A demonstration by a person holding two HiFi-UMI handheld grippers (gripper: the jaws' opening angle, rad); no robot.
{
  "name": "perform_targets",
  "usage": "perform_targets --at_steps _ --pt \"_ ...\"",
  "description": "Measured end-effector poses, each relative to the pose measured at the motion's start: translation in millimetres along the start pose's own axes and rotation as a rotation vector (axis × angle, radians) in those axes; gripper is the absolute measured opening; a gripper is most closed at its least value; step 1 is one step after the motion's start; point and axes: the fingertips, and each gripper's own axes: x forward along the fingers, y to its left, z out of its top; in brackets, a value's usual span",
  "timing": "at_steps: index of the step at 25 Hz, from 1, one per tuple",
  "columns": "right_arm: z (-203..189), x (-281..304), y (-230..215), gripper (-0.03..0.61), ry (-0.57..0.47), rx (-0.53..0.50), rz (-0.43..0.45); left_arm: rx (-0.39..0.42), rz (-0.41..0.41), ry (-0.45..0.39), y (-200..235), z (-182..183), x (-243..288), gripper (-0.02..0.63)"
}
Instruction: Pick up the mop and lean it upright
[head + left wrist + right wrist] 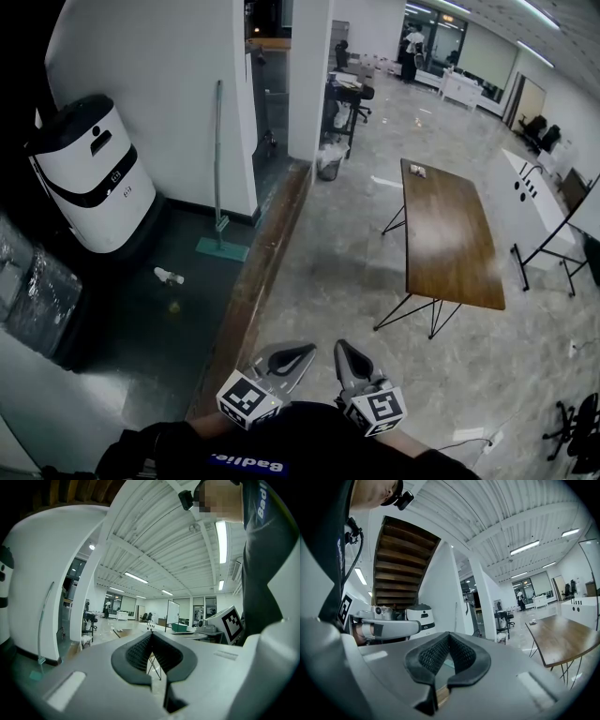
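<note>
Mop (218, 178) leans on wall (169, 84); left tongs (305, 352), right tongs (343, 347) closed, open floor (319, 272) between.

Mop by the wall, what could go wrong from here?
1. The mop stands nearly upright against the wall; a nudge to its thin handle could tip it sideways.
2. A small white object lies on the dark floor near the mop head, easy to step on.
3. The left gripper and right gripper are both shut and empty; they must open before any grasp.

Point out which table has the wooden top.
The long table on thin black legs mid-floor; the tables along the right edge are white-topped.
</note>
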Motion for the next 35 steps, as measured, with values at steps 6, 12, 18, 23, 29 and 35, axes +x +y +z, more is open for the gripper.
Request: perform_targets --at_steps 6,12,18,23,29,35 --pt "5 -11 -12 0.005 -0.001 0.002 0.020 0.006 0.020 -0.002 -11 0 13 0.020" --pt "6 -30 -32 0.005 -0.010 0.003 0.042 0.012 0.033 0.002 -32 0 31 0.020" --pt "8 -49 -50 0.005 -0.003 0.008 0.059 0.011 0.057 -0.001 -49 -2 50 0.020" --pt "9 -62 -69 0.005 -0.010 0.010 0.060 0.009 0.088 -0.008 -59 -1 64 0.020" --pt "7 -70 -78 0.005 -0.026 0.011 0.077 0.022 0.139 -0.009 -63 -3 72 0.020" --pt "9 -69 -75 0.005 -0.039 0.011 0.108 0.022 0.173 -0.007 -61 -1 71 0.020"
